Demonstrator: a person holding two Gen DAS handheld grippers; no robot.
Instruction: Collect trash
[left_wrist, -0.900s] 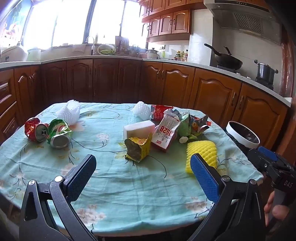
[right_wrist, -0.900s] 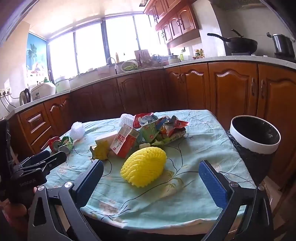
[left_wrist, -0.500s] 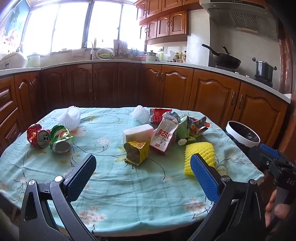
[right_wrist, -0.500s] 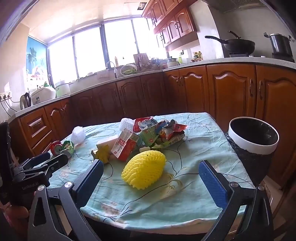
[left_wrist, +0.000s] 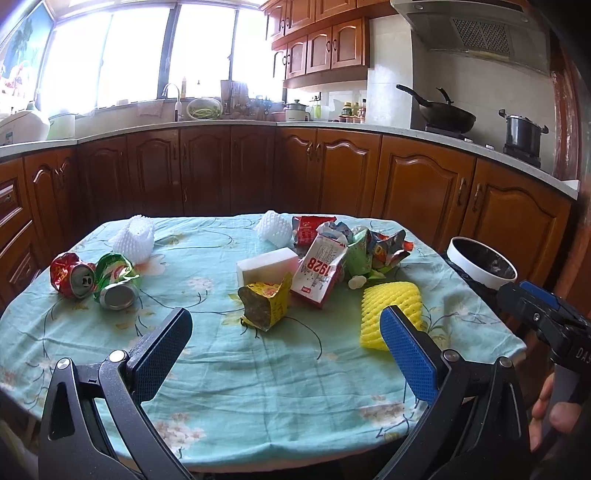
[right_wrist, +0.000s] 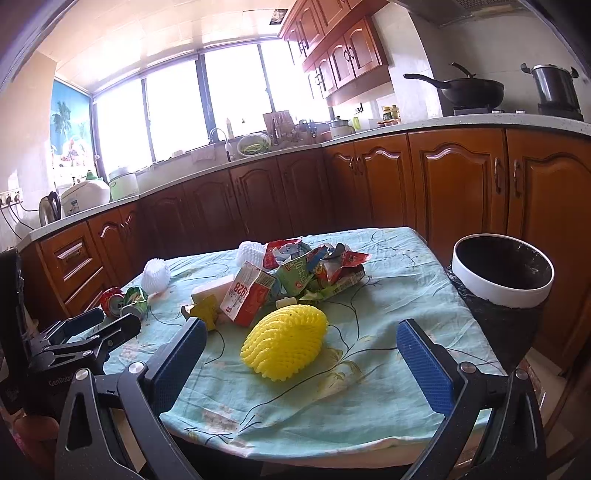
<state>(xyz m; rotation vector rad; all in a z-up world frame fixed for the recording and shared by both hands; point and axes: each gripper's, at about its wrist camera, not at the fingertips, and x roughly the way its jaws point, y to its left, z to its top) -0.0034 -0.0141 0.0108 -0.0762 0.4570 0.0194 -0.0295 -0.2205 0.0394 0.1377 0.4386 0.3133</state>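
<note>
Both cameras have drawn back and risen a little since the earlier frames, so the table (left_wrist: 258, 369) sits lower in view. Its cloth is pale green with a flower print, and brown wooden kitchen cabinets (left_wrist: 229, 166) curve round behind it under bright windows. The left gripper (left_wrist: 286, 332) and right gripper (right_wrist: 301, 343) both hover spread wide, holding nothing. A crushed carton (left_wrist: 319, 273) reads "1928" (upside down in the left view). The yellow foam net (right_wrist: 284, 347) lies nearest the right gripper — its long axis runs toward the trash bin (right_wrist: 502, 288) standing just off the table's edge.
</note>
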